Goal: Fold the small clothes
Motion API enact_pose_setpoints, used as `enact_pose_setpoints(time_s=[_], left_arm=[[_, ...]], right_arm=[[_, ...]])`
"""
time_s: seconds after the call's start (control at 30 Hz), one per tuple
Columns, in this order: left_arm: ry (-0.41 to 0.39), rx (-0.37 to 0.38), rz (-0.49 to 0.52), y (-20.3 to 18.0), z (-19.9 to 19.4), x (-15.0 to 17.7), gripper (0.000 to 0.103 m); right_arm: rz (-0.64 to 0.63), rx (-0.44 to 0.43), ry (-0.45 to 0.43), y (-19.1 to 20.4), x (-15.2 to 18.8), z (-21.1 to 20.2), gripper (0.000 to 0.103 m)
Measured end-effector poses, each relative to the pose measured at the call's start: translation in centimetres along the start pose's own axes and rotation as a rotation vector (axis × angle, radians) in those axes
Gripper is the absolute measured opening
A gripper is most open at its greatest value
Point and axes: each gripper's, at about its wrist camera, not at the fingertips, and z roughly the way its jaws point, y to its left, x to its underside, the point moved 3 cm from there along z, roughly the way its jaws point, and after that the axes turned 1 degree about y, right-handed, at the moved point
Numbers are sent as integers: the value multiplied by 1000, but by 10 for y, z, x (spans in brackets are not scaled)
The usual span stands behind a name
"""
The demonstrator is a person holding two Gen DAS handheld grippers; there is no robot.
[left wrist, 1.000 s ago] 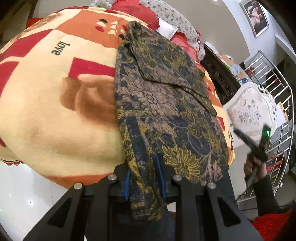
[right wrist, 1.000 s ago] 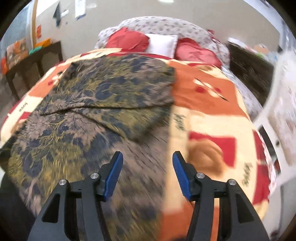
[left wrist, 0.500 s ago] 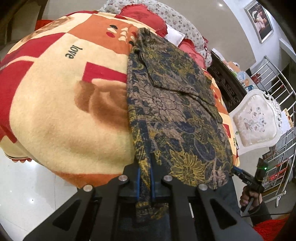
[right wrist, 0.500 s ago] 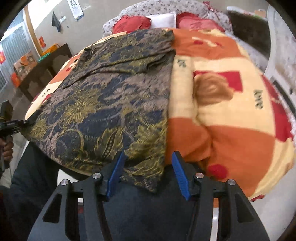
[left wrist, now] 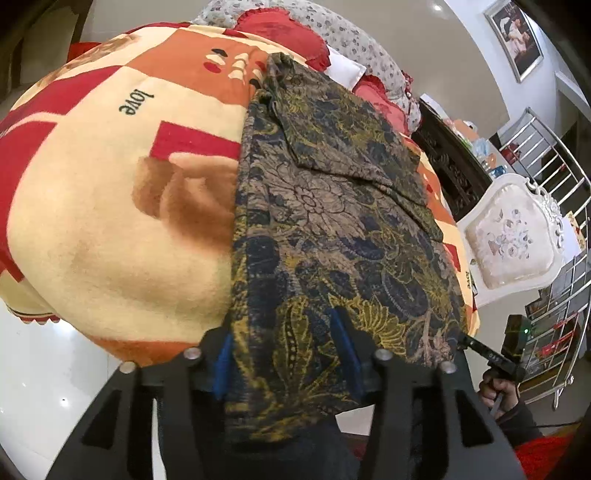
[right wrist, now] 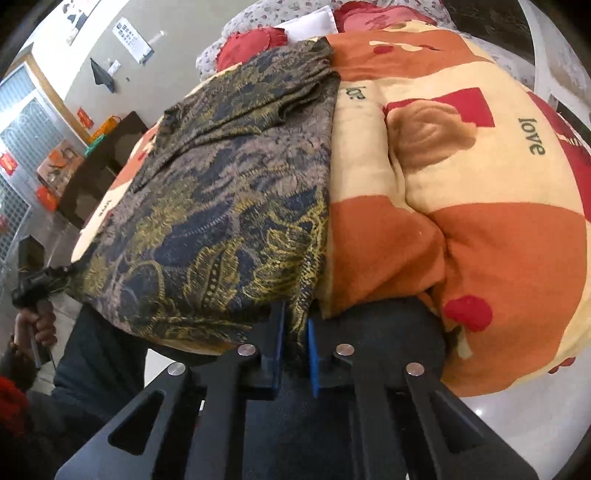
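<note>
A dark blue, gold and brown floral garment [left wrist: 332, 221] lies flat on the bed blanket [left wrist: 110, 221], with its near hem hanging over the bed's edge. My left gripper [left wrist: 284, 350] is at the hem's left corner. Its jaws are opening, and the cloth hangs loose between the blue pads [left wrist: 223, 354]. My right gripper [right wrist: 294, 338] is at the hem's other corner of the same garment [right wrist: 229, 192]. Its jaws are closing, and the narrow gap between them pinches the cloth edge. Each gripper also shows in the other's view: the right gripper [left wrist: 484, 349] and the left gripper [right wrist: 40, 280].
The blanket [right wrist: 480, 240] is orange, red and cream with "love" printed on it. Red pillows [left wrist: 288, 33] lie at the head. A white upholstered chair [left wrist: 513, 243], a dark cabinet [left wrist: 450, 162] and a metal rail [left wrist: 554, 158] stand beside the bed. White floor [left wrist: 44, 376] lies below.
The left jaws, shut on the hem half a second ago, have spread apart. The right gripper dropped to the hem's near corner and its jaws narrowed onto the cloth.
</note>
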Motion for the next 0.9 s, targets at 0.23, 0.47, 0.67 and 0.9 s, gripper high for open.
enact_pose_setpoints(time_s=[0.23, 0.47, 0.67, 0.9], left_arm=[[4, -42, -8, 1, -1, -2, 30], [-50, -11, -48, 2, -25, -5, 4], [-95, 31, -12, -11, -63, -6, 4], [-125, 71, 9, -18, -114, 10, 4]], right_arm=[[-42, 39, 7, 6, -2, -2, 11], [-90, 15, -97, 17, -13, -54, 6], [-136, -33, -201, 29, -27, -112, 6], [-197, -48, -253, 42, -23, -160, 6]])
